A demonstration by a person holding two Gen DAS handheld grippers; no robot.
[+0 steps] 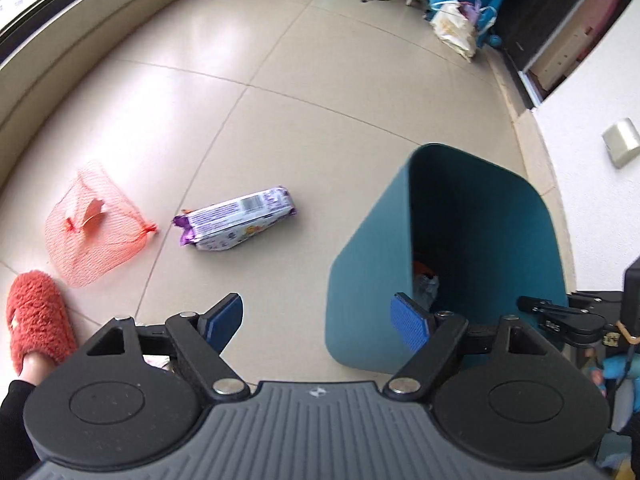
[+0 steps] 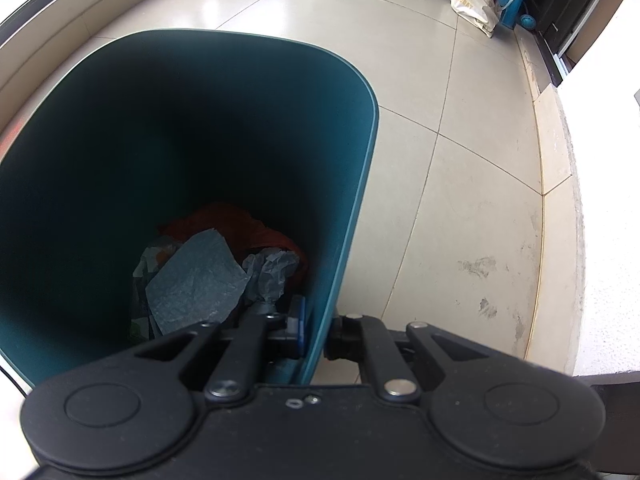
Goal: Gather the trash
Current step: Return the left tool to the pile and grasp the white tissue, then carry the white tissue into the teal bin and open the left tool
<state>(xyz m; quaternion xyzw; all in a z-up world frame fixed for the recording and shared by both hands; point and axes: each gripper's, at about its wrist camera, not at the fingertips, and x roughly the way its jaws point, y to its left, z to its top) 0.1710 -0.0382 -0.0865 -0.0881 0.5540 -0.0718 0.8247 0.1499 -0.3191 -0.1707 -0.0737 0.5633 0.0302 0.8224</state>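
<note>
The left gripper [image 1: 318, 322] points steeply down at the floor, its blue-padded fingers [image 1: 410, 320] spread wide with nothing between them. The right gripper [image 2: 316, 334] also points steeply down, its jaws pinched tight on the bin wall [image 2: 352, 208], one finger inside, one outside. A slippered foot [image 1: 38, 320] stands at lower left.

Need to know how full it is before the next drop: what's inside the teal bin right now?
The teal bin holds a flat grey paper sheet, crumpled grey paper and something orange-red beneath them, all low down. The bottom under that pile is covered.
</note>
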